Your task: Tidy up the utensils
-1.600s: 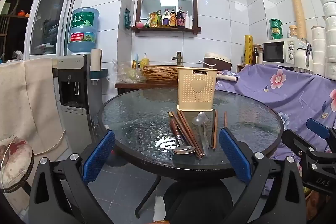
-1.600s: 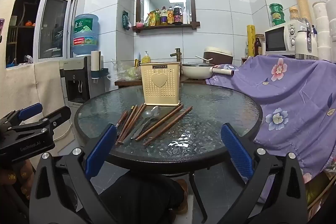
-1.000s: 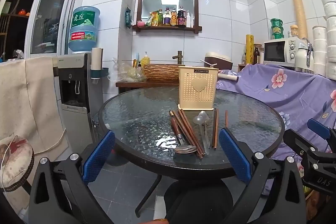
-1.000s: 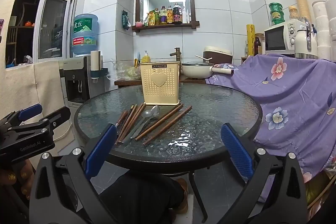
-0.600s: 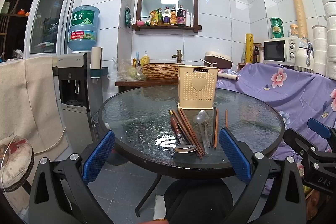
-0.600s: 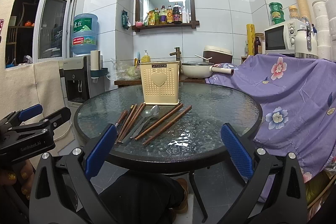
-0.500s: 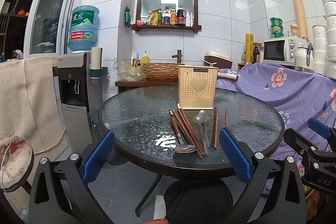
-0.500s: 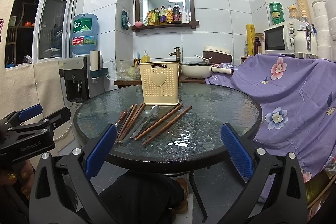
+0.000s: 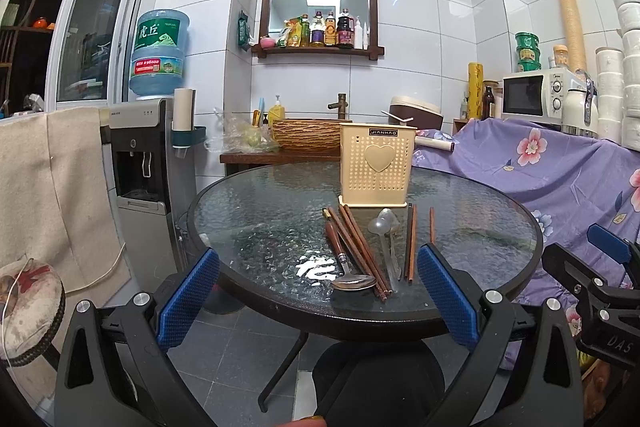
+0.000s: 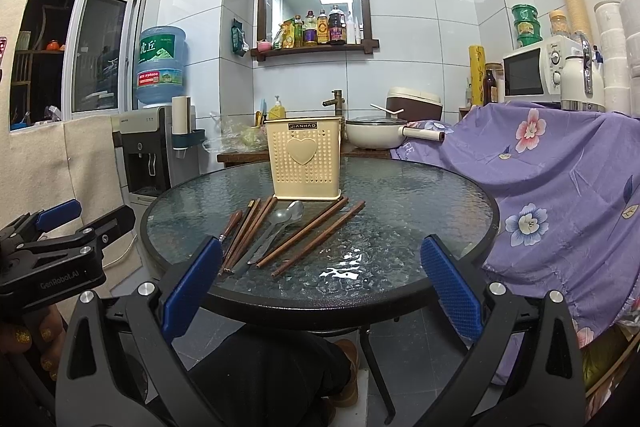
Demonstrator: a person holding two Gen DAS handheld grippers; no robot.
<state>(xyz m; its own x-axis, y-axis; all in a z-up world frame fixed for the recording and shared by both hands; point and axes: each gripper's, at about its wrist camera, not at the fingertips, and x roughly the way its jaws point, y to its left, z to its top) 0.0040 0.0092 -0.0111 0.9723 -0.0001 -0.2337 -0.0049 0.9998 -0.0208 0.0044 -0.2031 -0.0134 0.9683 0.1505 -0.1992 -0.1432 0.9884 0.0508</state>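
A cream perforated utensil holder (image 9: 376, 165) with a heart on its front stands upright on the round glass table (image 9: 260, 227). In front of it lie several brown chopsticks (image 9: 360, 247), a wooden-handled spoon (image 9: 354, 282) and a metal spoon (image 9: 386, 227). My left gripper (image 9: 318, 295) is open and empty, low before the table's near edge. My right gripper (image 10: 320, 289) is also open and empty, facing the holder (image 10: 306, 159), the chopsticks (image 10: 316, 233) and the metal spoon (image 10: 286, 217). Each gripper appears at the edge of the other's view.
A water dispenser (image 9: 140, 163) with a blue bottle stands left of the table. A purple flowered cloth (image 9: 560, 171) covers furniture on the right, under a microwave (image 9: 536, 95). A cushioned stool (image 9: 28, 311) sits low left. Behind the table is a counter with a white pan (image 10: 376, 137).
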